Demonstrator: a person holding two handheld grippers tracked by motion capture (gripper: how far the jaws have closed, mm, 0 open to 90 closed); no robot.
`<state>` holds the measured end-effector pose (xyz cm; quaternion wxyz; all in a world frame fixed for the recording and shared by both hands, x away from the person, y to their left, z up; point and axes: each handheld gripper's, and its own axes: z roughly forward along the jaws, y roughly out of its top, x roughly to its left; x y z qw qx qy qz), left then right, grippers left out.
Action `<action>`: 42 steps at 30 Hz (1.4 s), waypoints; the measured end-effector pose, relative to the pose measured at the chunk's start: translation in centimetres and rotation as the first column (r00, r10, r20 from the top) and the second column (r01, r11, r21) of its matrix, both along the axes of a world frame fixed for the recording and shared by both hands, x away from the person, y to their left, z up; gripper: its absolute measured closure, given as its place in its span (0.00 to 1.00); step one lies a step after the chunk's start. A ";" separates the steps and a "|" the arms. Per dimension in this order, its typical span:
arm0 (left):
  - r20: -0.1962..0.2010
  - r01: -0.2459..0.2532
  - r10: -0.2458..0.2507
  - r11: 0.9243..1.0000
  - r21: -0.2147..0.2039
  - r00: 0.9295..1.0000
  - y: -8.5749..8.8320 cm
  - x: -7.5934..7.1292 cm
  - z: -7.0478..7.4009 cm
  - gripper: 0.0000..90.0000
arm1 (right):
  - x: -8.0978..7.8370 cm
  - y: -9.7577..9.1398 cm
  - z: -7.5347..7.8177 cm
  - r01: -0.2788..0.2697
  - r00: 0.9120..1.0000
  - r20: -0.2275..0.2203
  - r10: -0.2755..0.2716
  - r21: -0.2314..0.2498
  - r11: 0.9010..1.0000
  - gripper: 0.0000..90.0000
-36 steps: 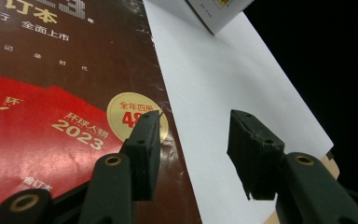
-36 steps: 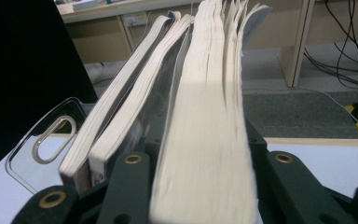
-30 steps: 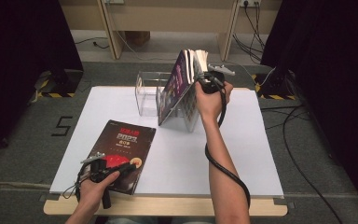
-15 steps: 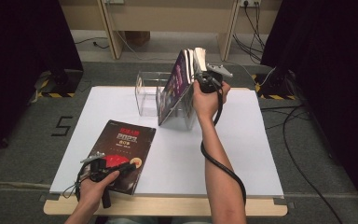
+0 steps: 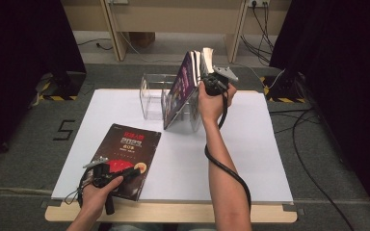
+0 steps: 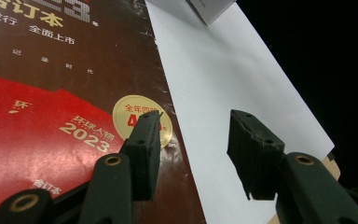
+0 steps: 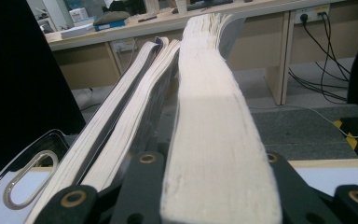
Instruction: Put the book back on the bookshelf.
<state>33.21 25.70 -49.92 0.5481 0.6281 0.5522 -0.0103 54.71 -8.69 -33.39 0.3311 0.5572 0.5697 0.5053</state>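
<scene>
A dark red magazine [image 5: 125, 149] lies flat on the white table [image 5: 250, 159] at the front left. My left gripper [image 5: 134, 172] rests low at its near right corner, open; in the left gripper view one jaw hovers over the cover [image 6: 65, 93] and the other over bare table, left gripper [image 6: 193, 135] holding nothing. At the back, my right gripper [image 5: 206, 72] is shut on the top edge of a thick pale-paged book [image 5: 207, 54] that stands tilted. The right gripper view has the book's page block [image 7: 214, 116] clamped in the right gripper [image 7: 209, 161].
A clear acrylic holder [image 5: 151, 98] stands at the back middle, with thinner books [image 5: 180, 89] leaning in it just left of the thick book. Their page edges [image 7: 135, 93] and the holder's rim [image 7: 28, 172] are seen from the right gripper. Cables trail on the floor at right.
</scene>
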 end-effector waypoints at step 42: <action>0.001 0.003 -0.003 1.000 0.003 1.000 -0.2 -0.2 0.0 0.59 | -3.1 0.3 -3.2 -0.066 0.983 -0.172 0.056 -0.050 0.997 0.79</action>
